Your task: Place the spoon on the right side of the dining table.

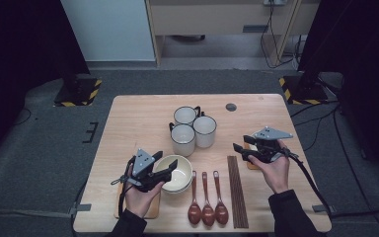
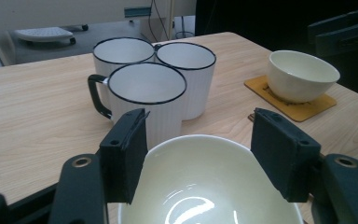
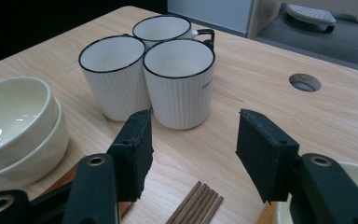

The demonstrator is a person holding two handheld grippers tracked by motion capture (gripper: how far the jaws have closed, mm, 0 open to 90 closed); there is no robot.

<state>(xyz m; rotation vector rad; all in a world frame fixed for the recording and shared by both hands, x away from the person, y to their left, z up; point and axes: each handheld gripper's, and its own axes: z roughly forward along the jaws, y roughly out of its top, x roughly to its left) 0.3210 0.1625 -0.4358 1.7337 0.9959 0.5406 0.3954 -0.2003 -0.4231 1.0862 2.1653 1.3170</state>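
Desk (image 1: 138, 118): pale wood, laid out like a table setting in progress, with stock in the middle and places at the sides.
Mugs (image 1: 192, 129): three white ribbed mugs with dark rims, bunched touching at the centre rear, seemingly waiting to be dealt out.
Stacked bowls (image 1: 177, 174): two cream bowls nested, near the front left beside a wooden coaster (image 1: 150, 210); probably a supply stack to draw from.
Placed bowl (image 2: 302, 75): one cream bowl sits upright on its own coaster (image 2: 307, 108) at the right side, apparently already served.
Chopsticks (image 1: 237, 190): a dark bundle lying straight, right of three brown spoons (image 1: 207, 200).
Left tongs (image 1: 167, 173): spread part-way, the pads straddling the top bowl's rim; whether they press it I cannot tell.
Right tongs (image 1: 243, 149): spread, holding nothing, hovering over the placed bowl and pointing toward the mugs.
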